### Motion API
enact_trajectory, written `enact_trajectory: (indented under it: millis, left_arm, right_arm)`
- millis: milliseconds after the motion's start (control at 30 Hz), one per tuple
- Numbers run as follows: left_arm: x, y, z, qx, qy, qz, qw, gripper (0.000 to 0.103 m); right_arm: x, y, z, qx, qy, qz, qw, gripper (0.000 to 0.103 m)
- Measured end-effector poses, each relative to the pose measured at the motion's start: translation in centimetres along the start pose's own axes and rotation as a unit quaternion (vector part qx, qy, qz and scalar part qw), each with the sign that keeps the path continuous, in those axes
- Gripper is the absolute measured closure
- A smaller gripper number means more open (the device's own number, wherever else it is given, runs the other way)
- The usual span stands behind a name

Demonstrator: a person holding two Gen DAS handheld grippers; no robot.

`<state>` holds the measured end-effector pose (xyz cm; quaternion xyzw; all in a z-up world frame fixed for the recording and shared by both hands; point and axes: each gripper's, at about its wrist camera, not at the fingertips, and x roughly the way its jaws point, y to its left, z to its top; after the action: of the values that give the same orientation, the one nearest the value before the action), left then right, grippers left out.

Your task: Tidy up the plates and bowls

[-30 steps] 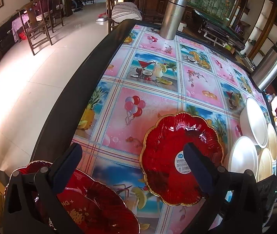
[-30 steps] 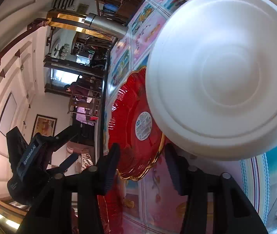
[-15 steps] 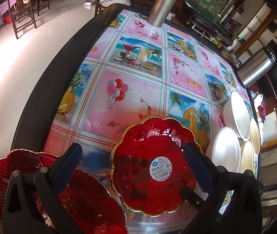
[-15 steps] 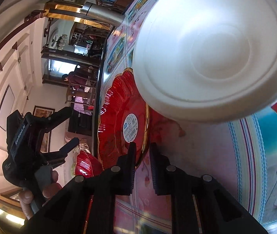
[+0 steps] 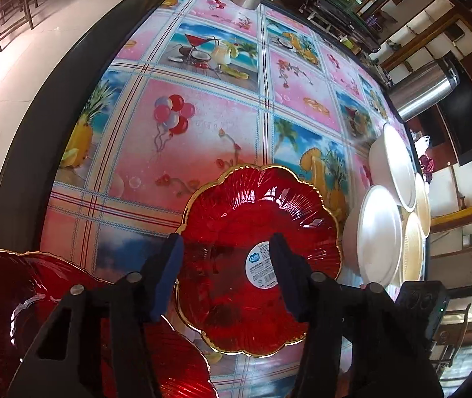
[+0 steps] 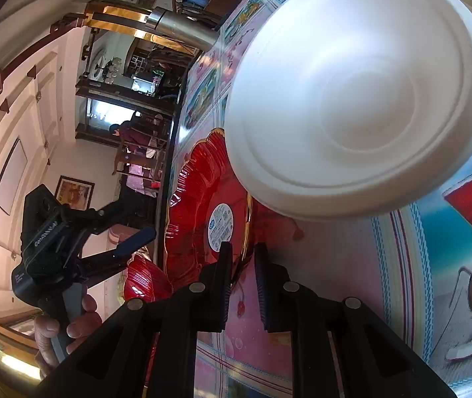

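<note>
**Grippers closed in on the red plate**

Left gripper (image 5: 226, 275) hung over the scalloped, gold-rimmed red plastic plate (image 5: 259, 255) on the picture-print tablecloth (image 5: 202, 132), jaws closing but not yet touching it. Right gripper (image 6: 240, 282) pinched that plate's gold rim. Next, likely, came stacking it onto the second red plate (image 5: 20, 301). Upturned white foam bowls (image 5: 378, 232) held nothing.

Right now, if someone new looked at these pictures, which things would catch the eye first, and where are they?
The eye goes first to the red plate with its gold scalloped rim, lying on the bright picture tablecloth under the left gripper, whose jaws are closing. Next, the white bowl fills the right wrist view, just beyond that plate. A second red plate lies at the near left corner.
</note>
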<state>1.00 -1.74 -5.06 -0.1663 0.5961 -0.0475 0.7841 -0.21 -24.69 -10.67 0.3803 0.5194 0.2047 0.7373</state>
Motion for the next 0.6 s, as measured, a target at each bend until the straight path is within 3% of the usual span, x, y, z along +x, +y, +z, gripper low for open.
enact_trajectory:
  millis: [200,367,600]
  left_arm:
    - [0.1,0.4,-0.1,-0.005,-0.001,0.017,0.9998,0.063]
    - [-1.5,0.1,0.2,0.01,-0.023,0.033,0.9991,0.063]
    - [0.5,0.6,0.3,0.013,0.005,0.056,0.9983,0.063]
  right_arm:
    - [-0.1,-0.4,0.1,0.002,0.004,0.004,1.0,0.089]
    - [-0.2,-0.7,0.1,0.0,0.005,0.003,1.0,0.089]
    - [-0.2,-0.7,0.2,-0.001,0.005,0.003,1.0,0.089]
